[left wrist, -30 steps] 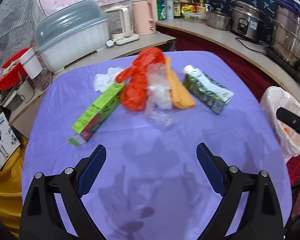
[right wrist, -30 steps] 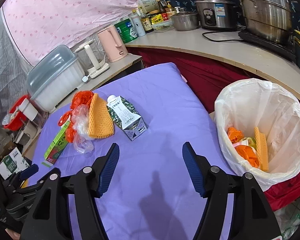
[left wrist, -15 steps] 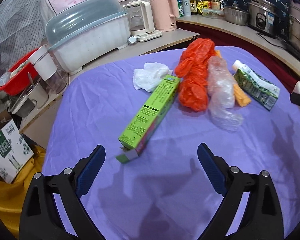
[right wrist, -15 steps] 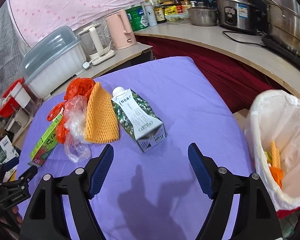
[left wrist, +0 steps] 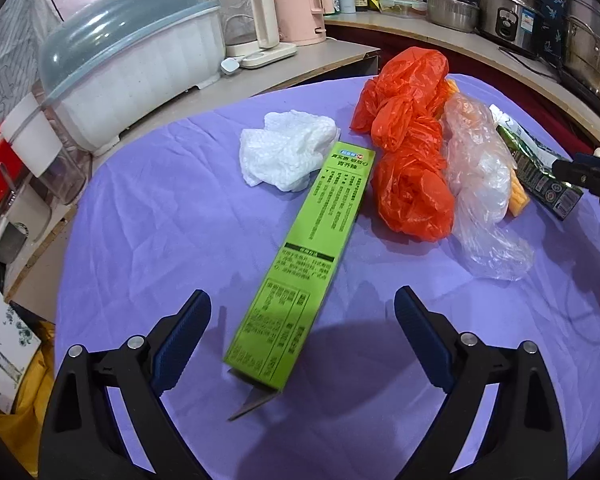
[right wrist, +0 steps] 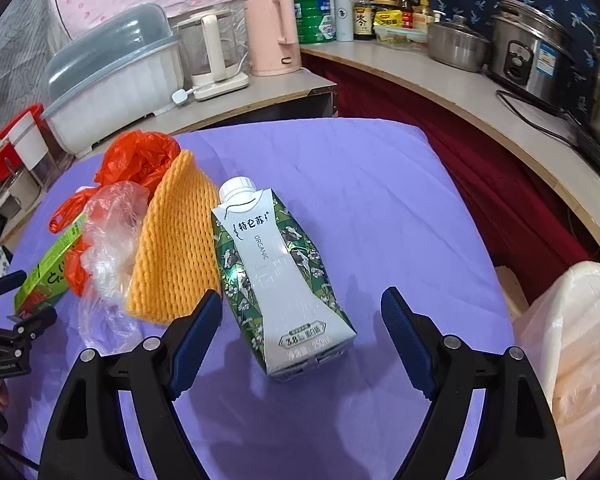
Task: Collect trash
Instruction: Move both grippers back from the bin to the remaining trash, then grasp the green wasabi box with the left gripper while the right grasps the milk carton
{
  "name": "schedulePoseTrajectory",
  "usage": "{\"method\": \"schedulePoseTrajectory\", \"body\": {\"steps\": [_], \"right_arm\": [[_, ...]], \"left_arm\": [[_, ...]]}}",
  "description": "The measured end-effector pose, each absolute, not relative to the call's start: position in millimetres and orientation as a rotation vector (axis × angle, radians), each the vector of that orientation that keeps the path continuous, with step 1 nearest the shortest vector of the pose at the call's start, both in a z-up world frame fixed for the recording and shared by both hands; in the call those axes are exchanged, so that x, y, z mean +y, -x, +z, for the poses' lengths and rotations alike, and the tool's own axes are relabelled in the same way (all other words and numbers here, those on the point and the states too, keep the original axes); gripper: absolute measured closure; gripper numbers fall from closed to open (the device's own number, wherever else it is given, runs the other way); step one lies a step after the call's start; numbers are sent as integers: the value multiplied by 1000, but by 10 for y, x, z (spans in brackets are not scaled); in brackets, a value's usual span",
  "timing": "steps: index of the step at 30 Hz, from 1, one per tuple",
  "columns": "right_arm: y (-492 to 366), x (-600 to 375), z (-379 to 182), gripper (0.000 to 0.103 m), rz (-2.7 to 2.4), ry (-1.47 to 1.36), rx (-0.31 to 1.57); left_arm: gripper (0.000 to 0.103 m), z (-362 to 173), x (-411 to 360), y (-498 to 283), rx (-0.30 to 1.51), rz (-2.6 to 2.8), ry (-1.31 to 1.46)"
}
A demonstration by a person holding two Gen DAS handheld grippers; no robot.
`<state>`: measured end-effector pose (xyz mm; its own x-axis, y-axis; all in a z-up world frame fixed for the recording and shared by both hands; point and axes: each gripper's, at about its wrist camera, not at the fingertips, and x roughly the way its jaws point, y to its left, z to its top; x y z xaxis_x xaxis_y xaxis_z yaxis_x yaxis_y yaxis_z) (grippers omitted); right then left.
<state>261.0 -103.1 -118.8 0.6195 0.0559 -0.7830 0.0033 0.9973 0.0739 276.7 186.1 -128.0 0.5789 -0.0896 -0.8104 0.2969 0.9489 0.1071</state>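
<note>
Both tools have closed in on the litter since a second ago. Left tool [left wrist: 302, 328], wide and empty, now straddles the near end of the green box [left wrist: 300, 276]; right tool [right wrist: 301, 320], its jaws having just been opening, brackets the milk carton [right wrist: 276, 280] without touching. Two pickups appear imminent. The purple-covered bench [left wrist: 148, 240] also carries tissue [left wrist: 286, 154], orange bag [left wrist: 408, 152], clear bag [left wrist: 480, 184]; the lined bin [right wrist: 576, 340] stands at right, kitchen appliances behind.

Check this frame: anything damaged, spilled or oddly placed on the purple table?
No spill. The green box lies flat with its near end flap torn open. The milk carton lies on its side, cap on. Both look like discarded trash.
</note>
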Motion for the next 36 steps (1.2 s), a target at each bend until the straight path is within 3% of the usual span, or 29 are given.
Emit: {"method": "schedulePoseTrajectory", "body": {"steps": [7, 8, 10, 17, 36], "right_arm": [[-2654, -1011, -1275, 25, 60, -89, 926], [-2641, -1010, -1274, 28, 61, -92, 927], [-2613, -1005, -1273, 37, 57, -91, 930], [-2415, -1026, -1236, 48, 56, -130, 949], [-777, -1430, -1270, 50, -19, -248, 1000]], "left_arm": [[52, -1292, 1757, -2752, 960, -236, -193], [63, -1286, 1728, -2722, 961, -236, -191], [74, -1282, 1682, -2671, 971, -227, -188], [75, -1237, 1535, -2379, 998, -191, -118], [75, -1240, 815, -1192, 1064, -294, -68]]}}
